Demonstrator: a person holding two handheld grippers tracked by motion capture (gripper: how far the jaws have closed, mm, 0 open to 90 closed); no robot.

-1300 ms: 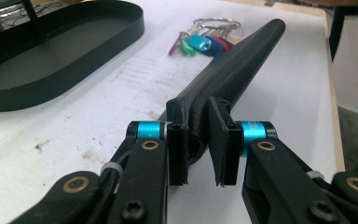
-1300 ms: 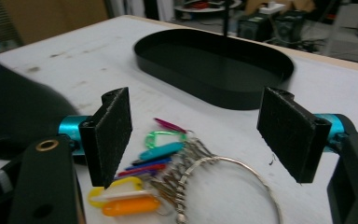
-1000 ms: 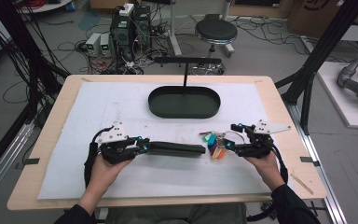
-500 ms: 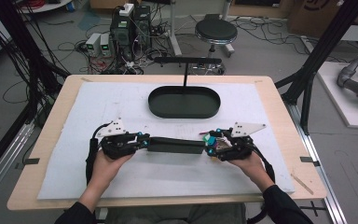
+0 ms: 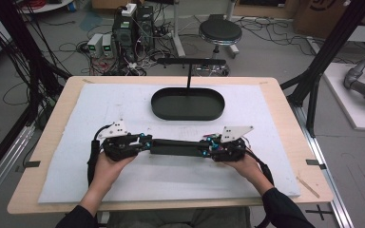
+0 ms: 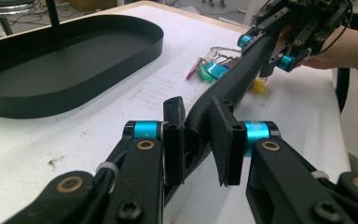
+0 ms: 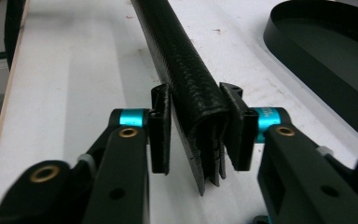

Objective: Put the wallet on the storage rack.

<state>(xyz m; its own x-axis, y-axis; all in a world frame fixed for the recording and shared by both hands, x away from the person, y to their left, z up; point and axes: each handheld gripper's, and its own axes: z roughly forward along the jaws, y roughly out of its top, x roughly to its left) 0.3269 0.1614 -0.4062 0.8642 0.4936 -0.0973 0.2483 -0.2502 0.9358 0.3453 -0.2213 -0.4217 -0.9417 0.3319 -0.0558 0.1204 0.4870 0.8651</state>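
Lay across the near middle of the white mat on the table: a long black textured bar, folded like a sleeve, one end at each gripper. Left gripper at the bar's left end, held in the person's left hand; in the left gripper view, jaws part open, straddling the end of the bar, left pad against it, right pad tilted and just beside it; firm grip or not, cannot tell. Right gripper at the bar's right end, in the right hand; in the right gripper view, jaws narrowed around the folded end of the bar, right pad touching it, a thin gap at the left pad. Beyond the bar, a shallow black oval tray with a thin upright post topped by a crossbar. Just beside the bar near the far gripper in the left gripper view, a bunch of keys with coloured tags on the mat.
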